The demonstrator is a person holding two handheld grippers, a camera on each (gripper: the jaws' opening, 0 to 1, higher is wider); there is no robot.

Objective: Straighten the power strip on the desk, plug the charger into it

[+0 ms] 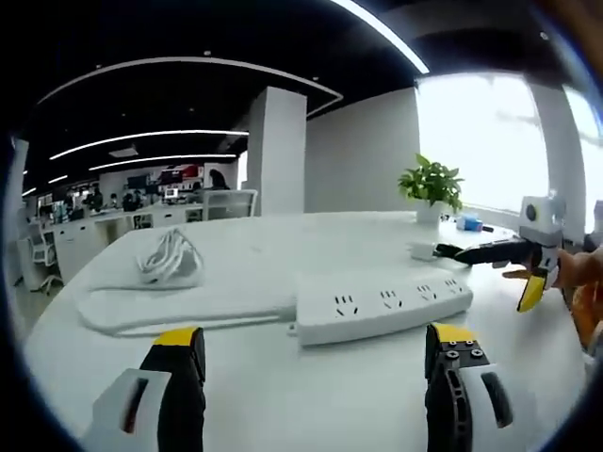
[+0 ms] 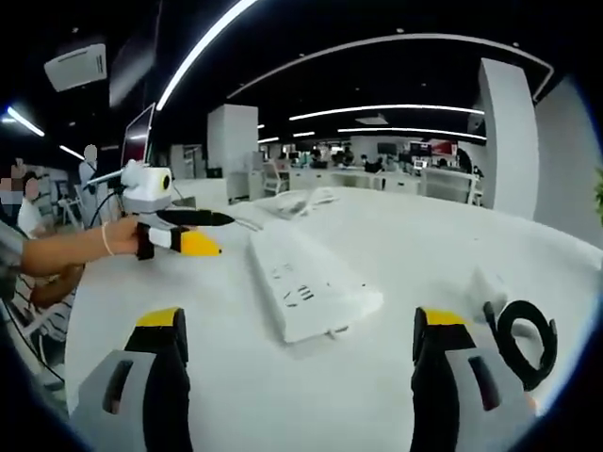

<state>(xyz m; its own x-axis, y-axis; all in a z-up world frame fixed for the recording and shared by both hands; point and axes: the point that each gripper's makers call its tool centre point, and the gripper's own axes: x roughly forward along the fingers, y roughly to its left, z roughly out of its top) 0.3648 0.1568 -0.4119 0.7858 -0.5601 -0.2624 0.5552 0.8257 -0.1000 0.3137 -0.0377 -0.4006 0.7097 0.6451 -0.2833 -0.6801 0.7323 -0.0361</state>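
Potted plant (image 1: pixel 431 185) on desk's far edge by window (image 1: pixel 485 137); monitor (image 2: pixel 138 137) at desk side.

No lettering can be read — signs and labels are too blurred.

The long white power strip (image 1: pixel 382 306) looks like smooth, faintly glossy plastic. The round white counter (image 1: pixel 283 395) has a smooth matt finish. The coiled white cable (image 1: pixel 170 259) looks rubbery and matt.
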